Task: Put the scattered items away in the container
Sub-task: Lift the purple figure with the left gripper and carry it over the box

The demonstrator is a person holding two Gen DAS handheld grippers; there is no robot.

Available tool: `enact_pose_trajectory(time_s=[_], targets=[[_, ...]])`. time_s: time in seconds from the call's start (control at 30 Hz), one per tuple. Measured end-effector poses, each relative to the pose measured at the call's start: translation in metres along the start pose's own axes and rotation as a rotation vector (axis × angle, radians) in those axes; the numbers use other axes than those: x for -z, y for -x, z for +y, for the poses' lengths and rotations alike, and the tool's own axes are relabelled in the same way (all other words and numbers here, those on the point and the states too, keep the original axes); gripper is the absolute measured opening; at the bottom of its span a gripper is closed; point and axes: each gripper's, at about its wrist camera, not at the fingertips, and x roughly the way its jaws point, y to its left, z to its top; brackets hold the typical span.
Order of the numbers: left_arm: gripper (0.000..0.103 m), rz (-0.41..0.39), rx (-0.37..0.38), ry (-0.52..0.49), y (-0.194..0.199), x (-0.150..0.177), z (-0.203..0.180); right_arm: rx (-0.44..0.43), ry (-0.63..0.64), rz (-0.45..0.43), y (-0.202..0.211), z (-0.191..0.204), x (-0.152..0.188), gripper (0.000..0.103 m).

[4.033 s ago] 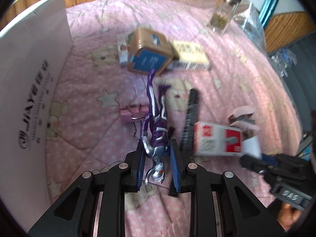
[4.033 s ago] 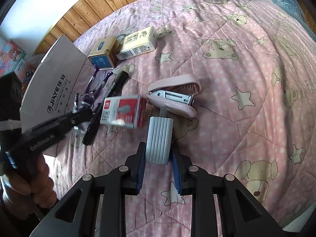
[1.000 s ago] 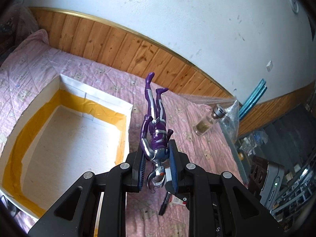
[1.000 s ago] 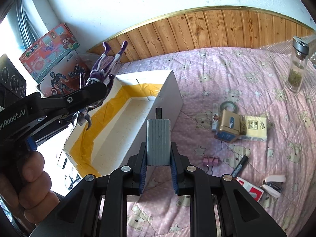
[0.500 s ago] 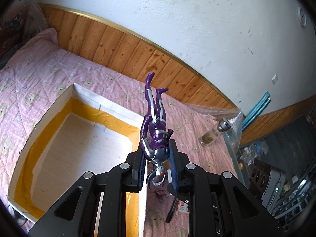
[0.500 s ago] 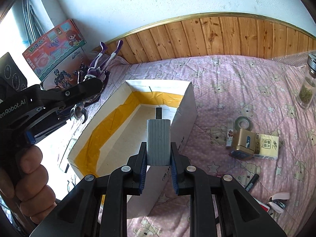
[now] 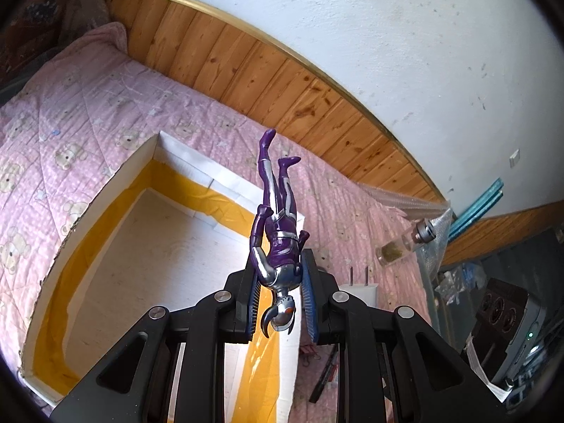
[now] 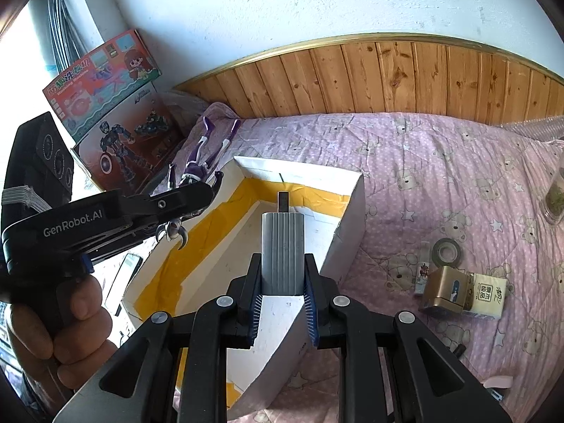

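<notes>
Left claw (image 7: pixel 280 292) grips a purple figure (image 7: pixel 276 225), right claw (image 8: pixel 282 290) grips a grey ribbed block (image 8: pixel 282 246), both above the white box (image 8: pixel 347 232).

The near wall of the white box (image 7: pixel 116 183) is hidden behind the left gripper (image 7: pixel 280 303) body, and its near left corner is cut by the lens edge. Below and right of that gripper, a black marker (image 7: pixel 322 380) shows only in part between the gripper arms. In the right wrist view, the base of the grey ribbed block (image 8: pixel 282 252) is concealed between the right gripper (image 8: pixel 282 312) pads. Right of that gripper, the glass jar (image 8: pixel 555 197) is cut by the lens edge. The print on the tan carton (image 8: pixel 488 298) is too small to read. A pink object (image 8: pixel 497 384) at the lower right is mostly cut off.
</notes>
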Motion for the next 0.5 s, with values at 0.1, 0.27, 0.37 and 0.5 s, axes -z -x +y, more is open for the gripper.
enact_pose_trajectory(time_s=[0.1, 0.27, 0.37, 0.5], targets=[[0.022, 0.014, -0.012, 0.021, -0.007, -0.005, 0.007, 0.000, 0.008, 0.004, -0.005, -0.001, -0.005, 0.022], [0.022, 0.048, -0.038, 0.060, -0.023, -0.013, 0.021, -0.001, 0.025, 0.019, -0.017, -0.001, -0.012, 0.022], [0.022, 0.065, -0.061, 0.082, -0.034, -0.018, 0.030, -0.004, 0.039, 0.027, -0.026, -0.001, -0.017, 0.022], [0.022, 0.102, -0.102, 0.092, -0.051, -0.021, 0.040, -0.006, 0.051, 0.053, -0.040, -0.001, -0.023, 0.022]])
